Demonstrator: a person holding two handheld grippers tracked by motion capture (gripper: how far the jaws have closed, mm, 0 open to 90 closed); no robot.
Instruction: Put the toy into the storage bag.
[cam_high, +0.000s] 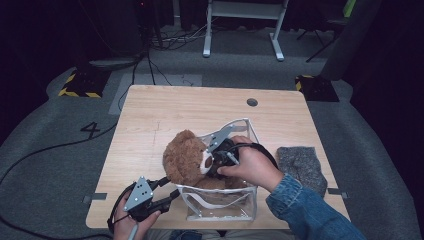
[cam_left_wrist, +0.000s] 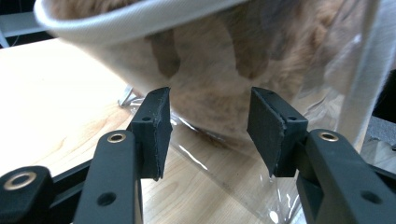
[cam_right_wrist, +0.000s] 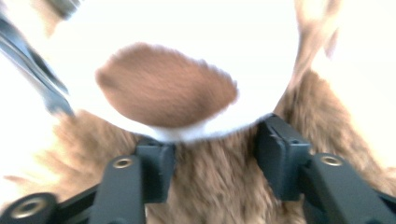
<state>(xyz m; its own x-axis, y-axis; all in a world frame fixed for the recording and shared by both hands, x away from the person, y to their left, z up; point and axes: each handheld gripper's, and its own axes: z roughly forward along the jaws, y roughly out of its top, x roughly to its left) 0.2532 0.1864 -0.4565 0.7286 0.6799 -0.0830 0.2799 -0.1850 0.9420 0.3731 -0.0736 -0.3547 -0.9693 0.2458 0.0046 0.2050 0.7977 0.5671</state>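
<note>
Teddy bear (cam_high: 186, 159) half inside clear pouch (cam_high: 220, 202), head toward frame left. Right gripper (cam_high: 218, 159) clamps its fur; left gripper (cam_high: 172, 187) wide, empty.

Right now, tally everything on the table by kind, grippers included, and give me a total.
Brown teddy bear: 1
Clear plastic bag: 1
Grey knitted cloth: 1
Handheld grippers: 2, the left gripper and the right gripper
Total: 5
</note>
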